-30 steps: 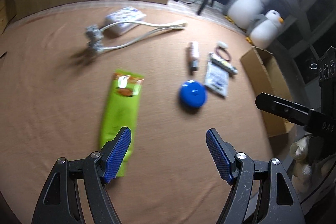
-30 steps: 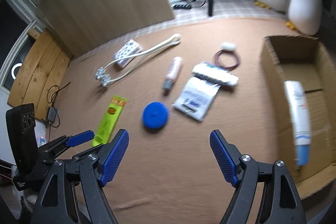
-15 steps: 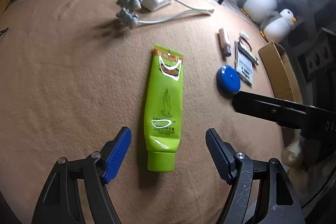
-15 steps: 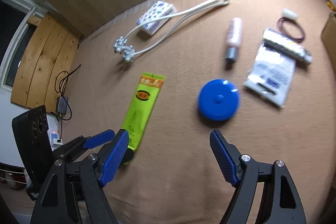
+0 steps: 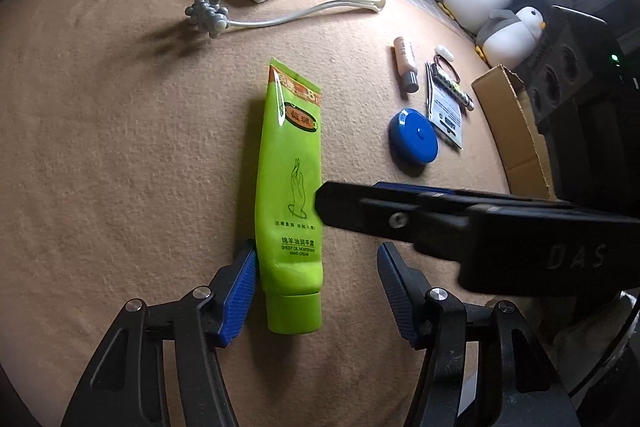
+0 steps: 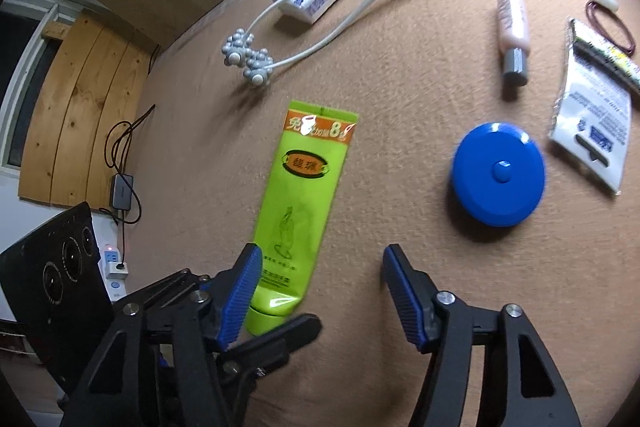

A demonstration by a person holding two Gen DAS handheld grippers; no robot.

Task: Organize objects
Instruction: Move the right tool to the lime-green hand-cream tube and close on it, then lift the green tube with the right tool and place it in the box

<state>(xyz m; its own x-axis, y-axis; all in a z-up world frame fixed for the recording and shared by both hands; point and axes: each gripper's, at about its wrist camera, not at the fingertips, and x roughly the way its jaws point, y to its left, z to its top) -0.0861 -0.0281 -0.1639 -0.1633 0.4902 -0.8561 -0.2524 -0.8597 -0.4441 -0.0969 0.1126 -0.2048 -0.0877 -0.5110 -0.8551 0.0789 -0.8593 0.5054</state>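
The green hand-cream tube (image 5: 290,187) lies on the tan cloth (image 5: 120,147) between the left gripper's (image 5: 316,291) half-open, just-narrowing jaws — left pad touching, right apart — with the right gripper (image 6: 316,297), likewise narrowing and empty, crossing above, beside a blue disc (image 6: 498,173).

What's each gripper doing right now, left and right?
Left gripper: open, jaws just been closing around the bright green plastic hand cream tube, not yet clamped.
Right gripper: open, jaws just been closing, tube partly between them, holding nothing.
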